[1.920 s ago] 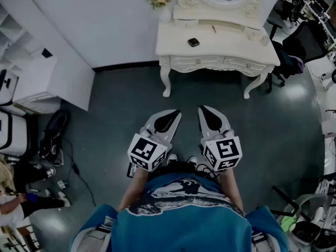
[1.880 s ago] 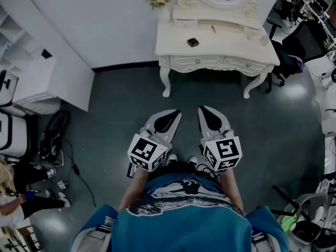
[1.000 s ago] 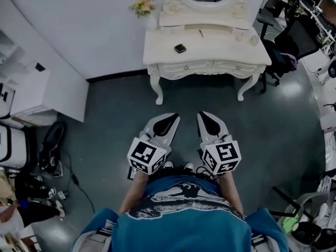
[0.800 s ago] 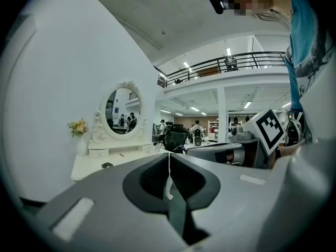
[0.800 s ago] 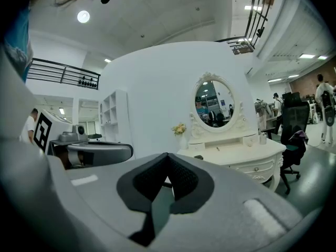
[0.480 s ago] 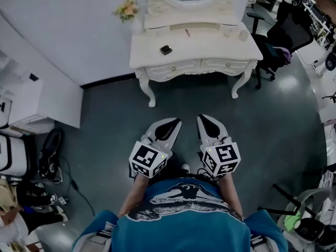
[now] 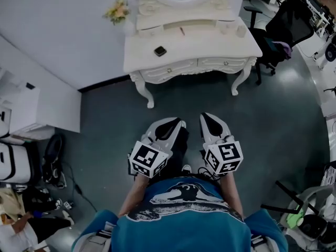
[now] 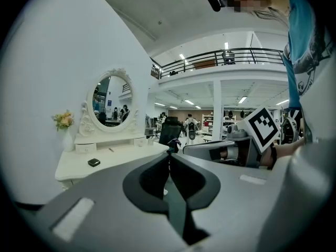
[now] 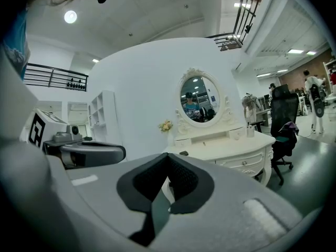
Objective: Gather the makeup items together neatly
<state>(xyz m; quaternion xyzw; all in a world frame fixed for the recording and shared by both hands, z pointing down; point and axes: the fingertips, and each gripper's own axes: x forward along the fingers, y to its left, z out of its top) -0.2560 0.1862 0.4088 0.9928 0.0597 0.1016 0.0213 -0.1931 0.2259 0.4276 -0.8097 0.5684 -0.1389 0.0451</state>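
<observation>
A cream dressing table (image 7: 210, 46) with an oval mirror stands against the white wall, well ahead of both grippers. On its top lie a small black compact (image 7: 160, 51), a thin pencil-like stick (image 7: 182, 31) and small pale jars (image 7: 241, 31). My left gripper (image 7: 177, 122) and right gripper (image 7: 205, 116) hang side by side over the grey floor, short of the table, both shut and empty. The left gripper view shows the compact (image 8: 94, 162) beyond the meeting jaws. In the right gripper view the table (image 9: 231, 146) is ahead and to the right.
A vase of flowers (image 7: 117, 10) stands at the table's left end. A black office chair (image 7: 286, 28) with cloth on it is right of the table. A white cabinet (image 7: 37, 104), bags and cables (image 7: 52, 156) line the left side.
The dressing table has drifted left and a little lower in the head view as the person has stepped toward it. Both grippers have stayed shut, side by side.
</observation>
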